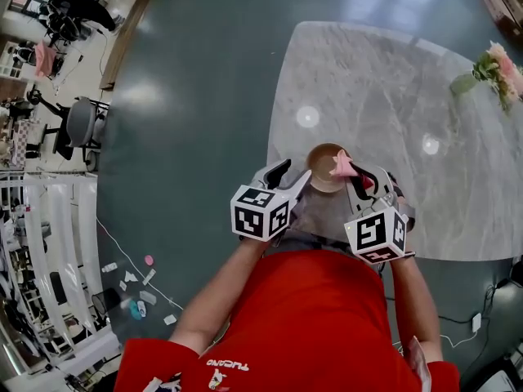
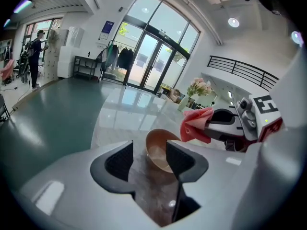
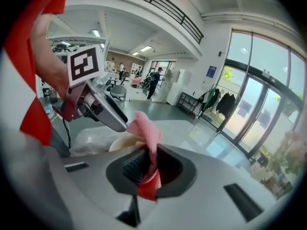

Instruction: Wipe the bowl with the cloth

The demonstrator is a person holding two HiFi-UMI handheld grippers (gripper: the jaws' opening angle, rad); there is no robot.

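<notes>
A brown bowl [image 1: 321,167] stands on the marble table [image 1: 392,96] near its front edge. My left gripper [image 1: 285,175] hovers at the bowl's left side, jaws open and empty. In the left gripper view the bowl [image 2: 158,152] lies just beyond the open fingers [image 2: 120,162], not touching them. My right gripper [image 1: 369,180] is shut on a pink cloth [image 1: 343,167], which hangs over the bowl's right rim. The right gripper view shows the cloth [image 3: 146,131] pinched between the pads, with the bowl [image 3: 120,143] behind it and the left gripper [image 3: 98,109] above that.
A bunch of pink flowers [image 1: 498,65] sits at the table's far right. Green floor [image 1: 196,96] lies left of the table, with small litter [image 1: 135,288] and office chairs [image 1: 78,125] farther left. The person's red top [image 1: 310,317] fills the foreground.
</notes>
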